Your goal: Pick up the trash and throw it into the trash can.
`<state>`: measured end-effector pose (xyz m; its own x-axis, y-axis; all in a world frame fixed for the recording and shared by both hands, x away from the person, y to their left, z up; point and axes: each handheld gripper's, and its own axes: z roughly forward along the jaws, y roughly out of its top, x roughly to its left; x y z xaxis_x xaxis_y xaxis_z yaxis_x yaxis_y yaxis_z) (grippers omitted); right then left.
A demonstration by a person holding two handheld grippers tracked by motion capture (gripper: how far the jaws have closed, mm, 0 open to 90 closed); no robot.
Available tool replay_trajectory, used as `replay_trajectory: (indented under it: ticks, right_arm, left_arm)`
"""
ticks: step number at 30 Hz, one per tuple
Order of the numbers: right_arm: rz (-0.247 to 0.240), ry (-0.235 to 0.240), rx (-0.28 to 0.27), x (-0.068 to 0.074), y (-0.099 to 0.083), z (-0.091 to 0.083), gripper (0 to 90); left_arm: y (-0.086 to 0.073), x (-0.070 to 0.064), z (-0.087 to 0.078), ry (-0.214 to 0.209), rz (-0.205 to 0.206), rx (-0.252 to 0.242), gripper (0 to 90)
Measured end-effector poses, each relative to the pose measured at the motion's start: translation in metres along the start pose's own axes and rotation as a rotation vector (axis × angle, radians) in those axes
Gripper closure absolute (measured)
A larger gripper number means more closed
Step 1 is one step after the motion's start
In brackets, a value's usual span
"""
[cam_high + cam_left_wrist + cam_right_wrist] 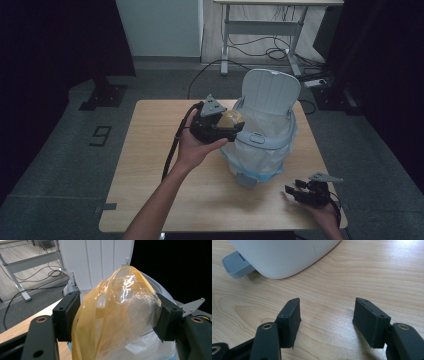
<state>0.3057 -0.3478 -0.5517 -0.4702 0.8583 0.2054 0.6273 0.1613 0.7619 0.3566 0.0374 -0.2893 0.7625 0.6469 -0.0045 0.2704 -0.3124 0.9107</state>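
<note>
My left gripper [227,124] is shut on a crumpled yellowish plastic wrapper [230,119], held in the air at the left rim of a white pedal bin [260,145] whose lid [270,91] stands open. In the left gripper view the wrapper [120,315] bulges between the two jaws, with the raised lid [100,260] right behind it. The bin has a clear liner bag [265,157] folded over its rim. My right gripper [295,192] rests low on the table at the front right, open, with nothing between its jaws; its own view shows the bin's base [284,257] and grey pedal [237,265] ahead.
The bin stands on a light wooden table [150,165], right of centre. A white desk frame [260,30] with cables stands on the floor beyond. A black stand base [104,95] sits at the far left on the grey floor.
</note>
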Motion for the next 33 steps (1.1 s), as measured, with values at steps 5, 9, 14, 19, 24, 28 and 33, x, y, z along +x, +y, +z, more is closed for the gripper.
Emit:
replay_trajectory:
  ticks: [5,9,14,19,24,28,33]
  right_arm:
    - [-0.001,0.001,0.0,0.0,0.0,0.0,38.1]
    - [-0.001,0.002,0.0,0.0,0.0,0.0,37.9]
    - [-0.002,0.003,0.0,0.0,0.0,0.0,37.9]
    - [-0.001,0.004,0.0,0.0,0.0,0.0,37.8]
    - [-0.002,0.005,0.001,0.0,0.0,0.0,37.8]
    - [-0.004,0.003,0.001,0.0,0.0,0.0,37.8]
    - [-0.003,0.004,0.001,0.0,0.0,0.0,37.8]
  left_arm:
    - [0.004,-0.002,0.003,-0.002,0.005,0.001,30.6]
    - [0.008,-0.002,0.005,-0.015,-0.003,-0.002,30.6]
    - [0.011,-0.003,0.01,-0.025,-0.014,-0.007,30.6]
    - [0.013,-0.006,0.018,-0.032,-0.007,0.003,30.6]
    - [0.017,-0.009,0.022,-0.035,0.002,0.003,30.5]
    - [0.02,-0.011,0.025,-0.038,0.008,0.003,30.6]
    - [0.023,-0.014,0.031,-0.035,0.023,0.01,30.6]
